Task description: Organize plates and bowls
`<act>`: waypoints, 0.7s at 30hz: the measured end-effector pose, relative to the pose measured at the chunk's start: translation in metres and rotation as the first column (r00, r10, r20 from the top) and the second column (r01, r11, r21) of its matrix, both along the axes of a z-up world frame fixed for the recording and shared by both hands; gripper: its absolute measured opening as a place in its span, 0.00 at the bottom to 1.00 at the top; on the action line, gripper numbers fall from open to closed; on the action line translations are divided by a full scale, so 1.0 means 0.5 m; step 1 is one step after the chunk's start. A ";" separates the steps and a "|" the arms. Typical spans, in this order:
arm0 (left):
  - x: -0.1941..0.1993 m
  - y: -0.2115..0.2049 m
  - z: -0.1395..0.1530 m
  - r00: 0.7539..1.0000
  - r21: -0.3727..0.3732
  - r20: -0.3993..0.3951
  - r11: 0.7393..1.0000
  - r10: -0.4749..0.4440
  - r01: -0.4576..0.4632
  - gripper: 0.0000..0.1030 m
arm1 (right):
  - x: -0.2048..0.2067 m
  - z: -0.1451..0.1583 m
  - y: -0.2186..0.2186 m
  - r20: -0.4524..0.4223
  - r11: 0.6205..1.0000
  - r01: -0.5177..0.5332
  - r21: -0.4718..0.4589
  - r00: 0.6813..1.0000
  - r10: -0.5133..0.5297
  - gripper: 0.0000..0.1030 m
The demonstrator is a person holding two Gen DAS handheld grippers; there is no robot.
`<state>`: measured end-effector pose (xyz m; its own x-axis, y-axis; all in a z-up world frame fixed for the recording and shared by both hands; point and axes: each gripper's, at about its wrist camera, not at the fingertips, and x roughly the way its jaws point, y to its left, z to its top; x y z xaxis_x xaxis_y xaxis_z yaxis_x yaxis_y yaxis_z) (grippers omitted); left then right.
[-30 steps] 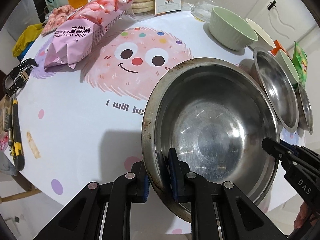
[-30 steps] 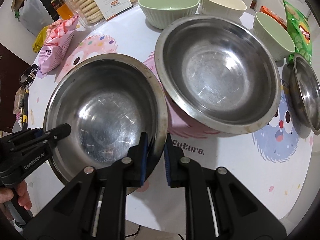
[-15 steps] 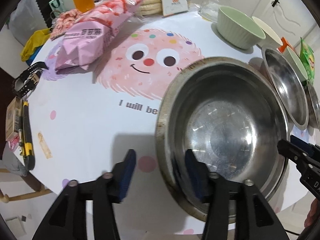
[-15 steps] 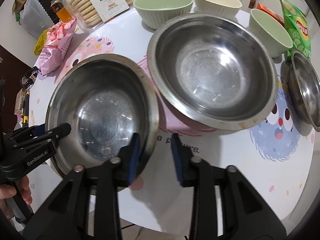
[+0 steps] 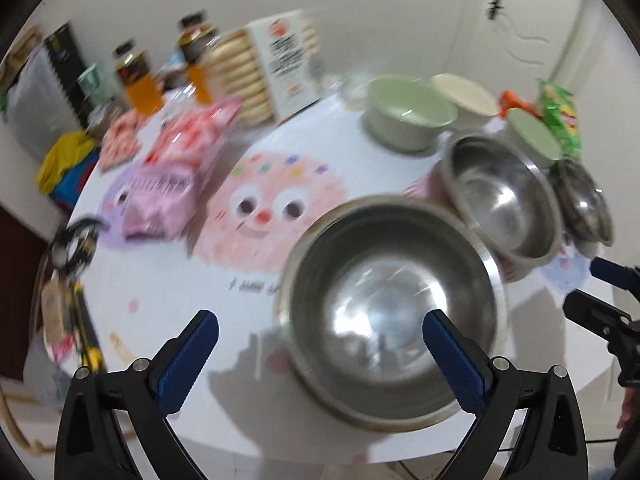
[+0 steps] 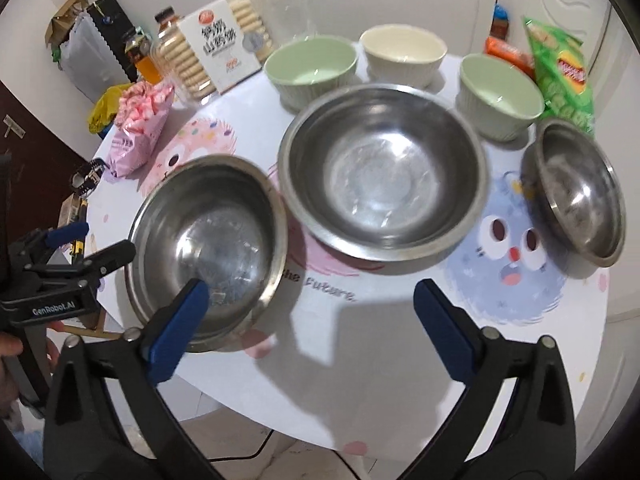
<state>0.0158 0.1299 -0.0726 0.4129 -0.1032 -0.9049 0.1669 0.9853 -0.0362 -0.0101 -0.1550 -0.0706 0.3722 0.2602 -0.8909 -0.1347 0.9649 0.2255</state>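
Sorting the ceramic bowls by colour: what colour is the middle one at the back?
Cream; the ceramic bowl sits between two pale green ones, clearest in the right wrist view.

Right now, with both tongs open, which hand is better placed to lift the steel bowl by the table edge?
Left, probably. The near steel bowl lies mostly between the left tongs. The right tongs straddle bare table, only their left pad over its rim.

The right tool (image 6: 310,320) has just been opening and stands wide, gripping nothing. A steel bowl (image 6: 208,248) rests on the surface (image 6: 380,340) near its left pad, beside a larger steel bowl (image 6: 382,172). The left tool (image 6: 86,242) hovers open at the left.
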 end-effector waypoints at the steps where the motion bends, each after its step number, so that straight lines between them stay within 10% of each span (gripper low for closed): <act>1: 0.000 -0.009 0.007 1.000 -0.012 0.011 1.000 -0.016 0.016 1.00 | -0.002 0.009 -0.011 0.019 1.000 0.009 0.011 1.000 -0.009 0.99; 21: 0.166 -0.207 0.020 0.988 -0.030 -0.021 0.988 -0.153 0.153 1.00 | 0.082 0.001 -0.206 -0.079 0.915 0.403 0.013 0.913 -0.401 0.99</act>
<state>0.0986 0.0262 -0.0628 0.3690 -0.1891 -0.9100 0.3145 0.9467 -0.0692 0.0308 -0.2578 -0.0703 0.3850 0.1277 -0.9140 0.2806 0.9273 0.2477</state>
